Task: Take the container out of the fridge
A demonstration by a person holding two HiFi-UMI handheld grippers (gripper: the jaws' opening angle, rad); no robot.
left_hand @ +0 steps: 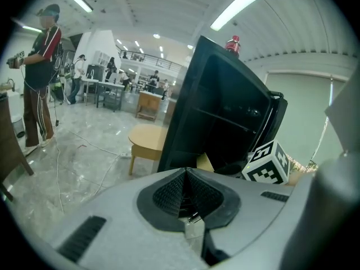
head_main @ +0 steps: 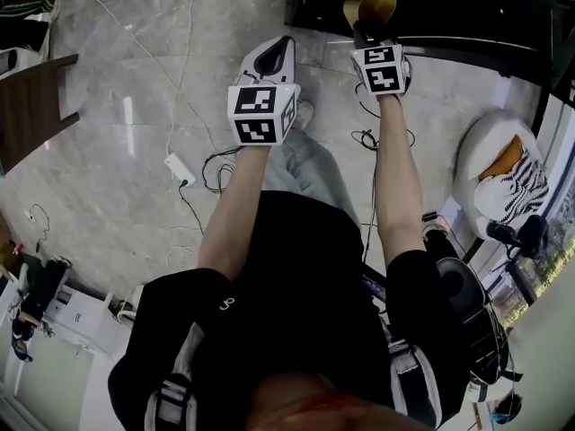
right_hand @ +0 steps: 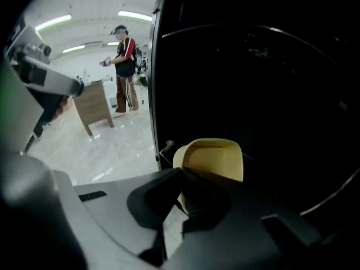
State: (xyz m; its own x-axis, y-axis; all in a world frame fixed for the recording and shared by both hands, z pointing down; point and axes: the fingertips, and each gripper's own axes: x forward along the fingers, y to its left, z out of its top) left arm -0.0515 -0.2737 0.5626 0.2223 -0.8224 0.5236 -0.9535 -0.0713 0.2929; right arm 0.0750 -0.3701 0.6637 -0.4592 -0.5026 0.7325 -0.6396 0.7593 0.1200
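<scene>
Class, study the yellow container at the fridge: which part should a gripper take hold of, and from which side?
Take its thin near rim, coming in from the open front of the fridge. The container is open-mouthed, so the fingers can pinch one wall between them, as the right gripper does now.

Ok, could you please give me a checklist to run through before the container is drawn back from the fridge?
1. Right gripper shut on the yellow container: ok.
2. Left gripper shut with nothing in it, free to steady: ok.
3. Container clear of the fridge shelves: cannot tell, the inside is too dark.
4. Container level: cannot tell.
5. Floor safe for stepping back: not ok, cables lie by the person's feet.
</scene>
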